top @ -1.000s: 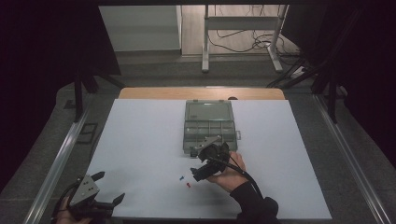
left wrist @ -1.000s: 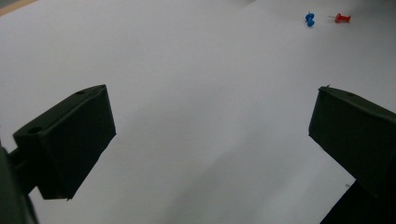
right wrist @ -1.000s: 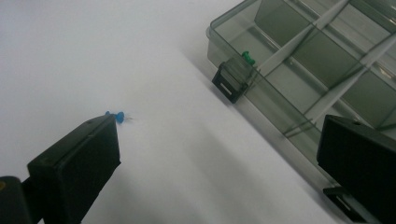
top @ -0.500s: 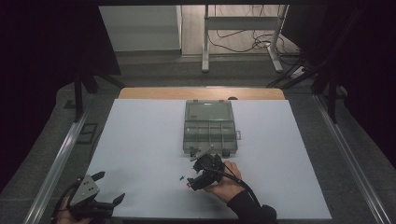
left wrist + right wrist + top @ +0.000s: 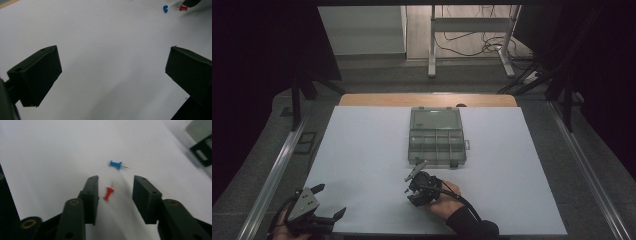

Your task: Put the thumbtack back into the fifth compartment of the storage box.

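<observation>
There are two push pins, one red pin (image 5: 108, 193) and one blue pin (image 5: 116, 164). There is one box (image 5: 436, 136). There are two tongs.

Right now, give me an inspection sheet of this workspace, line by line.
Surface: white sheet over the table, flat.
Job's things: red push pin lying between the right gripper's open jaws, untouched; blue push pin just beyond; compartment box with its lid open.
Clutter: nothing seen.
Grippers: left gripper open at the sheet's near left corner, holding nothing.
Cables: black cable trailing from the right gripper; loose cables on the floor beyond.
Surroundings: dark; metal stand legs behind the table.
</observation>
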Tool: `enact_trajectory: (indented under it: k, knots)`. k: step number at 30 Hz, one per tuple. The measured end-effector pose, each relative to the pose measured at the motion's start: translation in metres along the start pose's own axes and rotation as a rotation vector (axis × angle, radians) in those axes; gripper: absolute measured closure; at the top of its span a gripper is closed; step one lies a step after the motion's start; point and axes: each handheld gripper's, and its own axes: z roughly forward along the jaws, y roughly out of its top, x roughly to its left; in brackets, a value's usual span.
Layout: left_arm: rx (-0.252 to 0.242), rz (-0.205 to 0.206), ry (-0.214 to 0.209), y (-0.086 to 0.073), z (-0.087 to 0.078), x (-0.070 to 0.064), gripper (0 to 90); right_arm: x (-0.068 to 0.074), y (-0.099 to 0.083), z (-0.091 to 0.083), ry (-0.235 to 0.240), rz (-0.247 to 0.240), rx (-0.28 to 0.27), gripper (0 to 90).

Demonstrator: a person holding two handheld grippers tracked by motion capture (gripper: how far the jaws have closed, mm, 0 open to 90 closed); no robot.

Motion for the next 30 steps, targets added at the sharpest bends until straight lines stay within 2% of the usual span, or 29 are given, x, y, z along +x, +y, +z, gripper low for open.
enact_trajectory:
  k: [5,7,11,21,30]
  knots:
    - [0.000,0.002,0.001,0.000,0.000,-0.001,0.8,0.003,0.001,0.008,0.000,-0.025,0.019,69.0]
    - [0.001,0.004,0.001,0.000,0.000,-0.001,0.8,0.004,0.001,0.009,-0.015,-0.038,0.016,73.2]
    - [0.003,0.007,0.001,0.000,0.000,-0.001,0.8,0.005,0.000,0.009,-0.012,-0.053,0.018,82.3]
    - [0.007,0.013,0.000,0.000,0.001,-0.001,0.8,0.004,0.000,0.007,-0.011,-0.040,0.009,82.7]
    - [0.011,0.016,0.002,0.001,0.001,-0.002,0.8,-0.003,-0.001,-0.002,-0.006,-0.023,-0.027,82.7]
